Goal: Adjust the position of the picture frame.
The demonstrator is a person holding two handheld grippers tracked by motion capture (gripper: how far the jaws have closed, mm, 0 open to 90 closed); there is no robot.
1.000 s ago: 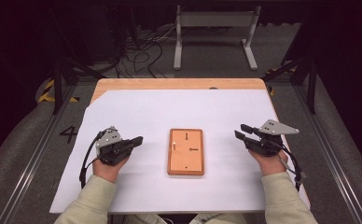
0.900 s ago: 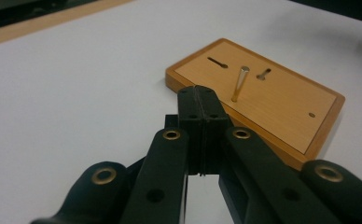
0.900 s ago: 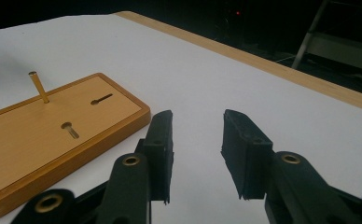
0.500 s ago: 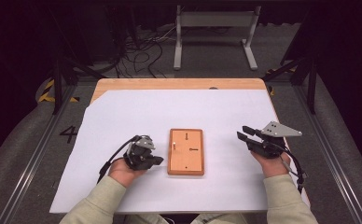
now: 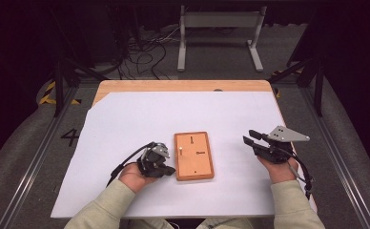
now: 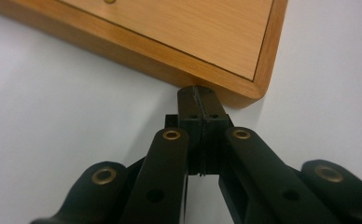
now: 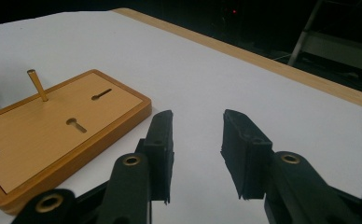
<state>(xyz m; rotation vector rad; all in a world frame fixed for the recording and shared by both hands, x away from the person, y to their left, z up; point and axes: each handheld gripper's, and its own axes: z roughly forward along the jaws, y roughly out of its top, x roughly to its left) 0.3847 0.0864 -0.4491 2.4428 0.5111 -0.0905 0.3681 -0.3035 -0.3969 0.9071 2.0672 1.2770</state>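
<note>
sitting in the middle of the white sheet (image 5: pixel 173 119) that covers most of the table (image 5: pixel 183 86) is a flat wooden board (image 5: pixel 194 156), rounded corners, a raised rim around a paler inset panel. nothing else is on the sheet, so the space around the board is free; behind the table there's a tangle of cables (image 5: pixel 140 52) and a grey metal stand (image 5: pixel 219 33) on the floor. left gripper (image 5: pixel 166 168) has its jaws pressed together with nothing in them, tips right up at the board's near left corner. the left gripper view gets that corner (image 6: pixel 258 88) up close, smooth grain and a dark seam line. right gripper (image 5: pixel 251 138) is well off to the board's right, jaws apart and empty. the right gripper view picks up what the high view barely hints at: a thin peg (image 7: pixel 37 85) standing tilted in the board, plus keyhole-shaped slots (image 7: pixel 76 125).
</note>
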